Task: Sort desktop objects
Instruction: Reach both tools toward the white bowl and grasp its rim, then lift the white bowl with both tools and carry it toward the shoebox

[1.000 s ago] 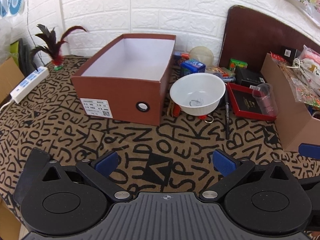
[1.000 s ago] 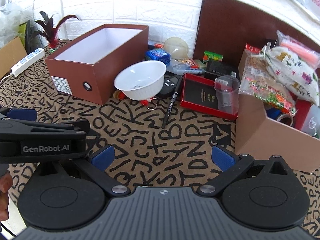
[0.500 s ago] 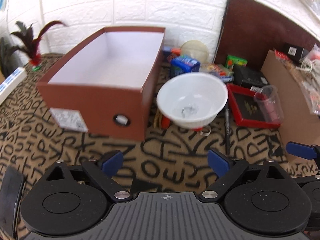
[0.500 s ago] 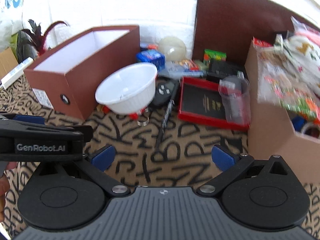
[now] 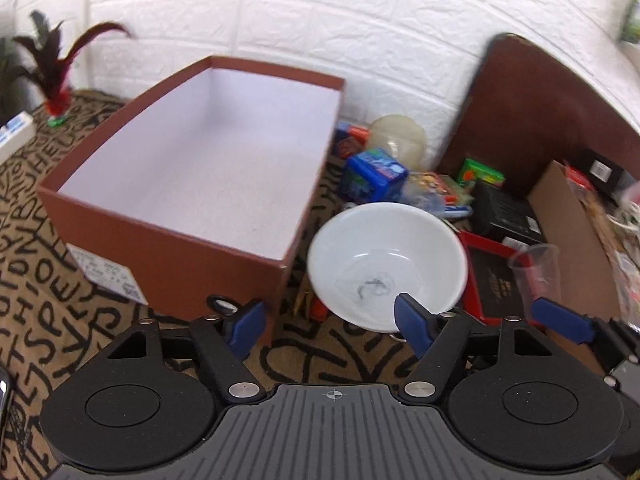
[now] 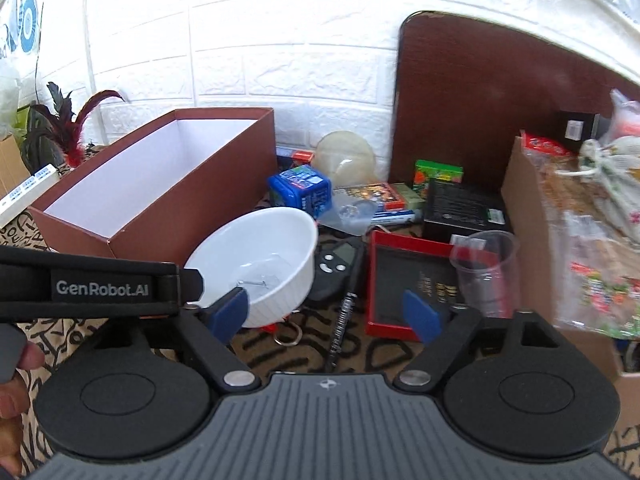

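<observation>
An empty brown box (image 5: 208, 184) with a white inside stands on the letter-patterned cloth; it also shows in the right wrist view (image 6: 160, 184). A white bowl (image 5: 386, 264) sits right of it, seen too in the right wrist view (image 6: 260, 264). My left gripper (image 5: 330, 326) is open and empty, its right finger at the bowl's near rim. My right gripper (image 6: 326, 314) is open and empty, just before a black pen (image 6: 346, 316) and a red-framed box (image 6: 404, 284). A clear plastic cup (image 6: 486, 272) stands on that box.
Behind the bowl lie a blue tin (image 6: 300, 190), a pale dome lid (image 6: 346, 156), a green box (image 6: 438, 170), a black box (image 6: 464, 210) and a remote (image 6: 334, 268). A cardboard box of bags (image 6: 560, 240) stands right. A brown board (image 6: 480, 100) leans on the wall.
Both grippers have moved forward toward the bowl and the clutter, which now look larger and closer. The left gripper's right finger has reached the bowl's near rim. Both stay open.
</observation>
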### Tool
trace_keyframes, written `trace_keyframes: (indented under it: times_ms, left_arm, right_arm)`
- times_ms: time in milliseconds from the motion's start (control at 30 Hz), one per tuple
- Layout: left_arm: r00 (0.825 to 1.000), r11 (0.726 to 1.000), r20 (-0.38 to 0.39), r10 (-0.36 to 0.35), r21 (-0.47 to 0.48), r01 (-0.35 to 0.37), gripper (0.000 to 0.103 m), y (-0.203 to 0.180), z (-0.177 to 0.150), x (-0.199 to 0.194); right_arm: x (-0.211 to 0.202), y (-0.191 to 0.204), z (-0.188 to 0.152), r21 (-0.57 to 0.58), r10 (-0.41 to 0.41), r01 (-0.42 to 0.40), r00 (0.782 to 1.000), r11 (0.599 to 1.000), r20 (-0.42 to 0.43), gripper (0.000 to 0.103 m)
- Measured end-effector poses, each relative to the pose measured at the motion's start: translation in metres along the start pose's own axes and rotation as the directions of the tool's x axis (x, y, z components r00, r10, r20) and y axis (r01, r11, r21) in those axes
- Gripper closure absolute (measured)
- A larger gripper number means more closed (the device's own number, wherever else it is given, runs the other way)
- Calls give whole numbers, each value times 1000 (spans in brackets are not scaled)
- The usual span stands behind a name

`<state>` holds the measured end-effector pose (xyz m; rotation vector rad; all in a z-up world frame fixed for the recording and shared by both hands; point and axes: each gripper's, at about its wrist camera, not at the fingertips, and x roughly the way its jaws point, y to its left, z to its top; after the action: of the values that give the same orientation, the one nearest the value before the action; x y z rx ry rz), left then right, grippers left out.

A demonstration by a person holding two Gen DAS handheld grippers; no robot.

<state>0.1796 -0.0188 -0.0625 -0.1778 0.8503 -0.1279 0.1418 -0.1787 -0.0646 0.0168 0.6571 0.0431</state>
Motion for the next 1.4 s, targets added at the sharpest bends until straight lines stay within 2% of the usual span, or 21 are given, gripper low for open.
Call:
trace_keyframes:
  times_ms: [133,200,367,433,633,800,900,967,1200,1267,1400]
  left_arm:
    - [1000,1000,-26,1,-25,-2,25,7,-1,13]
    - [999,1000,-42,-4,-24,3,27,9,-3,18]
    - [995,998,-92,-43,45,48,38,4,-16,25]
    - [992,996,-115,-42,68,50,42,3,-25,28]
    - [979,993,-189,-73,78,89,48,6,-53,25]
    - [983,993,-167,-70,81,85,47,4,-52,14]
    - [987,992,-145,-74,91,88,47,0,-48,5]
    - [987,990,-139,-78,107,93,47,-4,-49,-1]
    - [988,989,-127,-87,112,101,46,-10,-57,-21]
    - [990,989,-112,-86,112,98,43,-10,-56,-27]
    - [991,987,-90,-98,122,108,46,-11,-54,-37]
  right_arm:
    - [15,1,-1,11,21,-21,1000,1000,-19,27]
    - [22,1,-2,16,43,-42,998,999,-38,34]
    - [35,3,-15,23,64,-62,991,998,-119,80]
    - [36,2,-24,22,66,-63,986,998,-151,86]
    - [21,-4,-49,53,91,-83,982,995,-165,82]
    - [2,2,-52,17,90,-89,987,996,-133,86]
    - [-13,8,-50,-39,52,-56,995,998,-88,93]
    - [-22,12,-48,-67,56,-61,996,996,-71,97]
    - [-56,18,-43,-92,63,-62,998,994,8,97]
    - [-65,19,-41,-105,60,-56,998,993,36,97]
    - [-80,25,-36,-140,45,-33,996,990,83,97]
